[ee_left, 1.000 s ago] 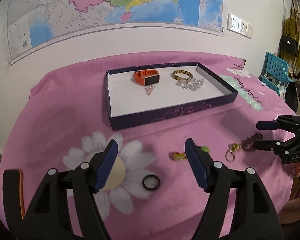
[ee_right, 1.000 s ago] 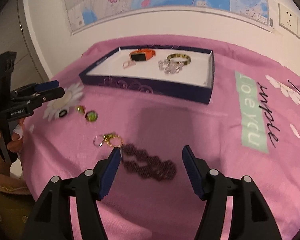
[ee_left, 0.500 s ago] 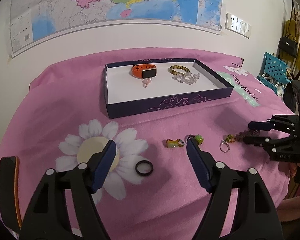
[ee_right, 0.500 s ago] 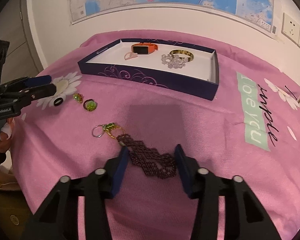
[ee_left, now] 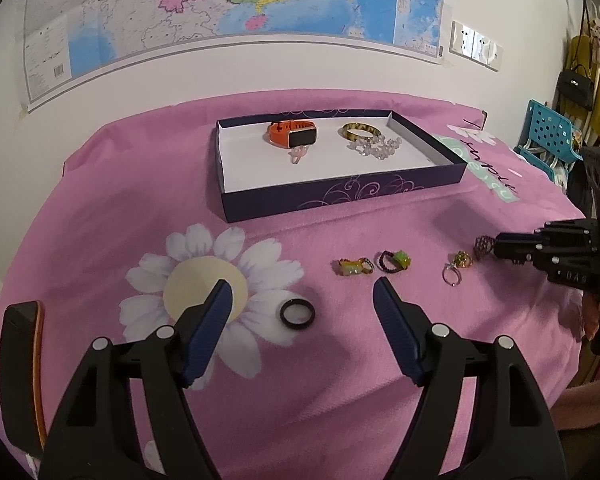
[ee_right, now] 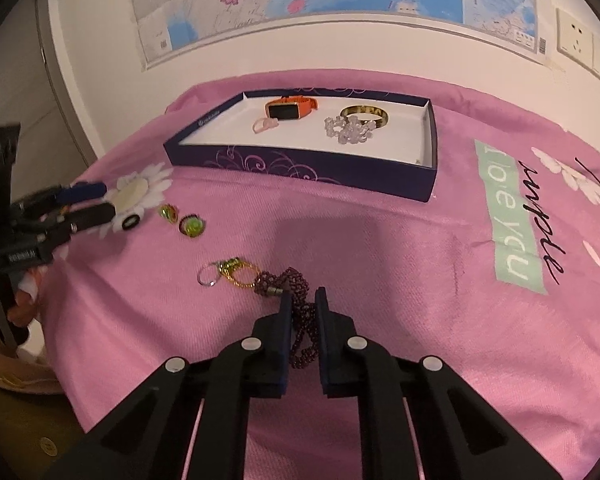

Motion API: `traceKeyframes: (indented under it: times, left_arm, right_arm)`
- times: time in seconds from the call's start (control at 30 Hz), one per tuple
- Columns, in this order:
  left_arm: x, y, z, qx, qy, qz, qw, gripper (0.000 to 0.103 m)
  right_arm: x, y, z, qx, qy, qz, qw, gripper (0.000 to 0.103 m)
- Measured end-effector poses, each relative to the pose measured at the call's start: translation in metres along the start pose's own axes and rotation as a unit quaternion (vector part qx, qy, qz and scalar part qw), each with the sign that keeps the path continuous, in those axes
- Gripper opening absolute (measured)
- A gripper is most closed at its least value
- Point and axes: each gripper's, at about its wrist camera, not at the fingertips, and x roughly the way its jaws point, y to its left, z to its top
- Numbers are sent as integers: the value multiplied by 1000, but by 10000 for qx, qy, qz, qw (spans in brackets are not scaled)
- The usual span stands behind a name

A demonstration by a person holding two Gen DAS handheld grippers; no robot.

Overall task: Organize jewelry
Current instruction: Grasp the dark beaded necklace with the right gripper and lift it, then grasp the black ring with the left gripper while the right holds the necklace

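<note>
Pinching the dark purple beaded bracelet [ee_right: 300, 312] where it lies on the pink tablecloth [ee_right: 380, 248], the right gripper [ee_right: 303, 300] has just been closing, its pads now pressing the beads, presumably to carry them to the navy tray [ee_right: 300, 168], where the orange watch [ee_right: 290, 109] already sits. Over the black ring [ee_left: 297, 313], the left gripper [ee_left: 302, 300] hangs wide open and empty, likely lined up for the next pickup.

Black plastic tongs with dark blue ribbed pads

Left tongs [ee_left: 302, 312] and right tongs [ee_right: 303, 302] fill each frame's bottom: angular black arms, round silver screws, white lettering along one side.
</note>
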Motion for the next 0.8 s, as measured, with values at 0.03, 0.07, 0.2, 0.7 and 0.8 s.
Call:
traceKeyframes:
  times: [0.03,0.07,0.2,0.7,0.8]
  left_arm:
    - [0,0,-1,1,8,10,10000,72]
    - [0,0,-2,9,28,20,10000,72]
    - [4,1,-3,-17,105,-26,9999,70]
    - [15,-2,-4,-40,323,-119,9994,63]
    - [14,-3,-3,-16,307,-181,9994,63]
  right_arm:
    - [-1,-1,1,31,-25,24,10000,10]
    - [-2,-2,2,73,-40,75,9999,10]
    - [-5,-1,5,108,-109,108,9998,10]
    - [-6,-7,8,313,-247,184,9990,10]
    - [-3,-9,7,322,-192,183,9991,10]
